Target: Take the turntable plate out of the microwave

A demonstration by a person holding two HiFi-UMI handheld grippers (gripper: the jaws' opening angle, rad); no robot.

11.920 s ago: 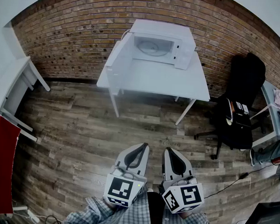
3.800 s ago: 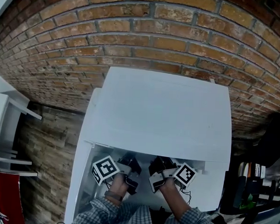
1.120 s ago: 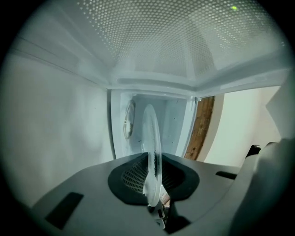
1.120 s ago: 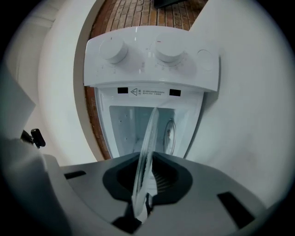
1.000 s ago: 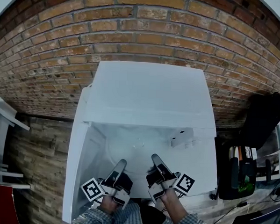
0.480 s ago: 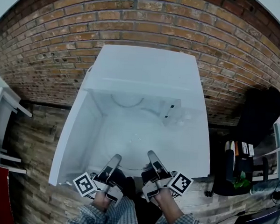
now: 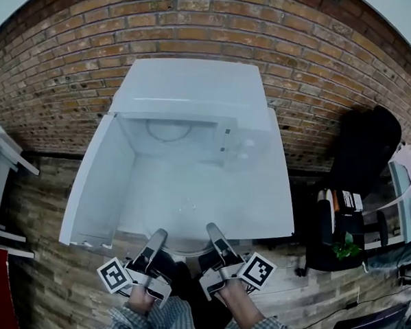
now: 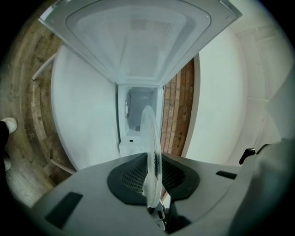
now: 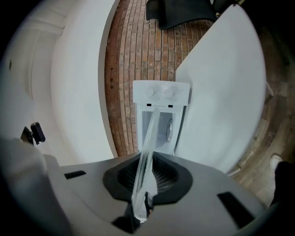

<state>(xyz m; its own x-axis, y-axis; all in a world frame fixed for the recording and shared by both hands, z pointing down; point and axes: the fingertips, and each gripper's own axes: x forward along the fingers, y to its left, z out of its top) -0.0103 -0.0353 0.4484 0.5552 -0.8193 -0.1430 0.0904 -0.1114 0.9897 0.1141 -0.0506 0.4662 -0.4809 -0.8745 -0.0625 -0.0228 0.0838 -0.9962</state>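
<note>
The clear glass turntable plate [image 7: 186, 225] hangs level over the near edge of the white table [image 7: 262, 198], outside the microwave [image 7: 185, 97]. My left gripper [image 7: 159, 238] is shut on the plate's near left rim, my right gripper [image 7: 213, 231] on its near right rim. In the left gripper view the plate [image 8: 151, 147] shows edge-on, pinched between the ribbed pads of the left gripper [image 8: 152, 161]. The right gripper view shows the plate [image 9: 146, 143] the same way, inside the right gripper [image 9: 145, 161]. The microwave's door [image 7: 94, 182] stands open to the left.
Inside the cavity a roller ring [image 7: 167, 129] lies on the floor. The brick wall [image 7: 74, 43] rises behind the table. A black office chair [image 7: 364, 148] and a cluttered stand [image 7: 339, 229] are to the right, and a white shelf [image 7: 2, 184] to the left.
Both grippers have drawn back together from the microwave toward the table's near edge, carrying the plate out with them. The grip on the plate is unchanged.
</note>
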